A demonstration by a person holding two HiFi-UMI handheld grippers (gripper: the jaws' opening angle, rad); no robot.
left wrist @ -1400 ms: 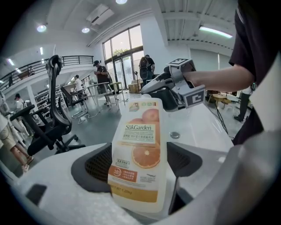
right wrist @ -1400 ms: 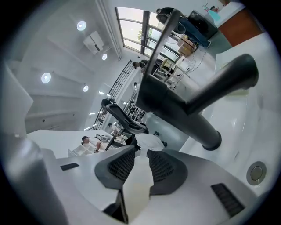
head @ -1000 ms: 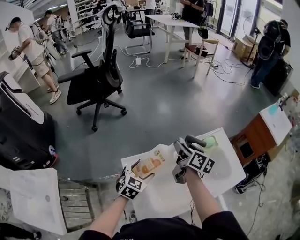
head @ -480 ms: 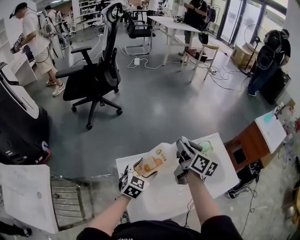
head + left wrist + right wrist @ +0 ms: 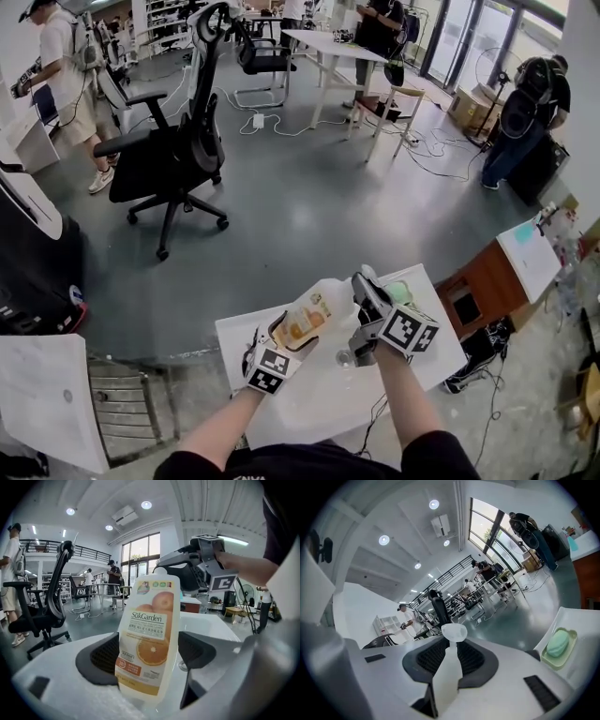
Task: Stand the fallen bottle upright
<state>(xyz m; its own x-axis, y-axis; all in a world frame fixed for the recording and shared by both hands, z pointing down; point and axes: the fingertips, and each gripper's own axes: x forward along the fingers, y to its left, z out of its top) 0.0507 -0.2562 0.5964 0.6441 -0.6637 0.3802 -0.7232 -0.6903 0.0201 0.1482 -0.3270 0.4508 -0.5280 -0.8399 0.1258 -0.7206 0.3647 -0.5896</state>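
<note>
A pale bottle (image 5: 306,317) with an orange-fruit label hangs tilted over the white table (image 5: 319,398), its capped end up and to the right. My left gripper (image 5: 284,336) is shut on its lower body, and in the left gripper view the label (image 5: 149,634) fills the gap between the dark pads (image 5: 105,658). My right gripper (image 5: 362,284) holds the neck. In the right gripper view the neck and white cap (image 5: 453,633) stand between the pads (image 5: 476,660); the jaws are closing on them.
A green soap in a dish (image 5: 399,292) lies at the table's far right, just beyond my right gripper. A small clear ring (image 5: 343,357) rests on the tabletop below the bottle. A brown cabinet (image 5: 483,281) stands to the right, and an office chair (image 5: 173,141) and several people are farther off.
The bottle's capped end has risen with the right gripper, so the bottle stands steeper than before. The left gripper has shifted a little with the bottle's base.
</note>
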